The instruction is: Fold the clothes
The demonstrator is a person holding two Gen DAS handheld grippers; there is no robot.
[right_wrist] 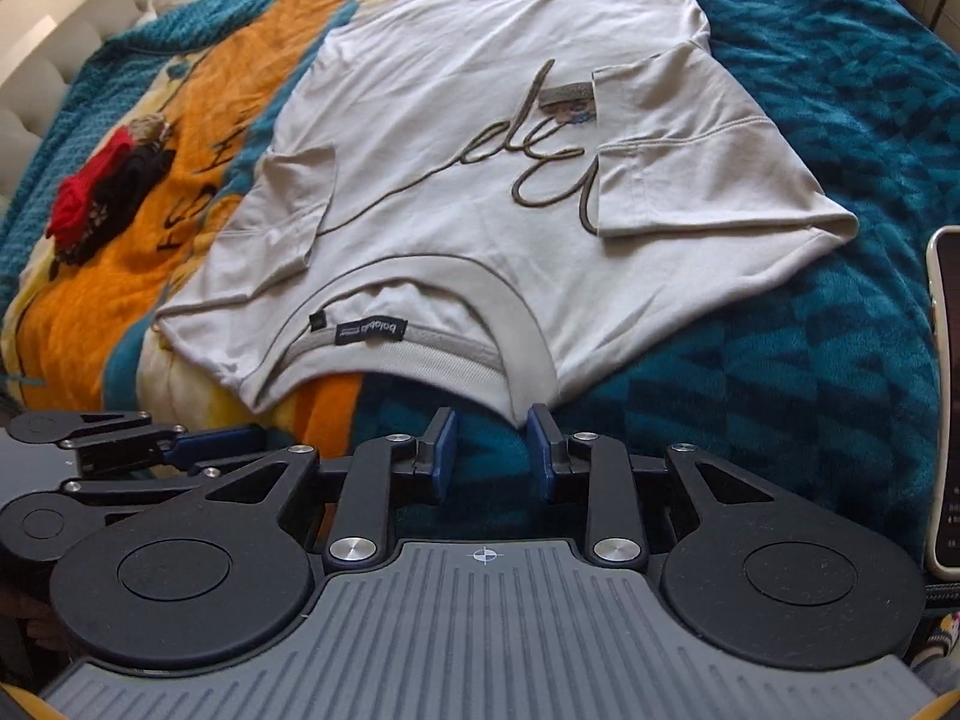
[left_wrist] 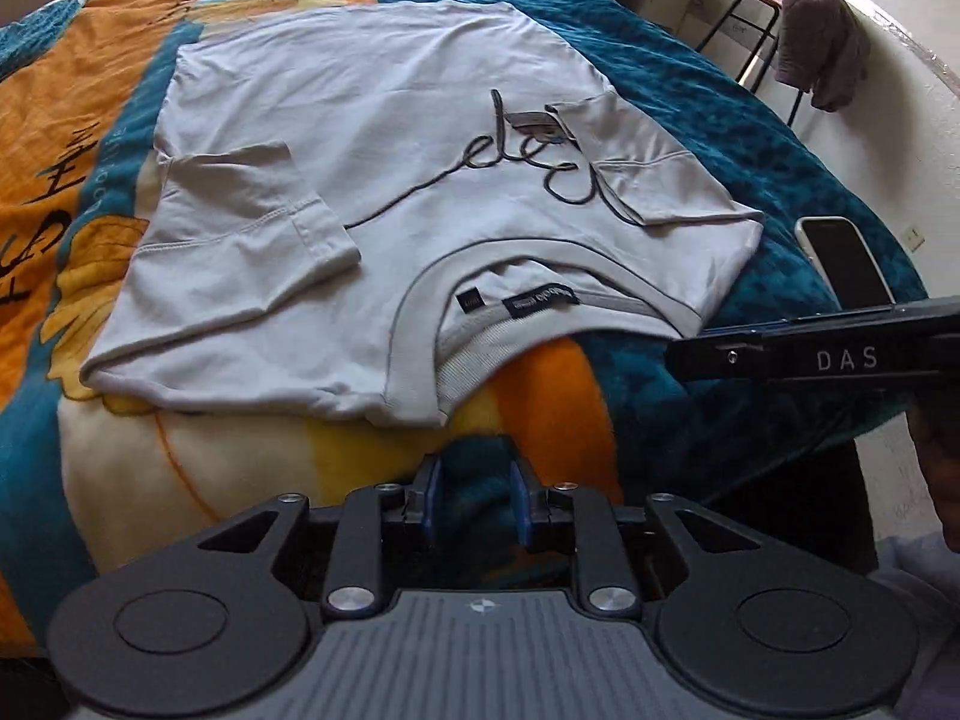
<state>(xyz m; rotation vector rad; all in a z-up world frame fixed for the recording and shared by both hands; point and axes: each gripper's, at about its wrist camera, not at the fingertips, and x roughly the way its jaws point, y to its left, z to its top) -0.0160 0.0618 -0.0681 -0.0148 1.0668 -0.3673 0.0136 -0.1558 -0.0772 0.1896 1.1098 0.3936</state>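
Bedding in teal and orange covers the bed [right_wrist: 810,120]. On it a grey T-shirt [right_wrist: 456,138] lies flat, both sleeves folded inward, collar toward the near edge. Left gripper [left_wrist: 478,483] and right gripper [right_wrist: 491,441] hover just short of the collar, released, nothing between the jaws. Risk: pinching the blanket with the cloth, dragging the folded sleeves open, or knocking the phone [right_wrist: 947,396] at the right edge.

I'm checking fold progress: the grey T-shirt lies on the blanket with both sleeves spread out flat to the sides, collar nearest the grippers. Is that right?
Not quite. Both sleeves are already folded inward onto the T-shirt, as the right wrist view shows. The rest holds: it lies on the blanket, collar nearest the grippers.
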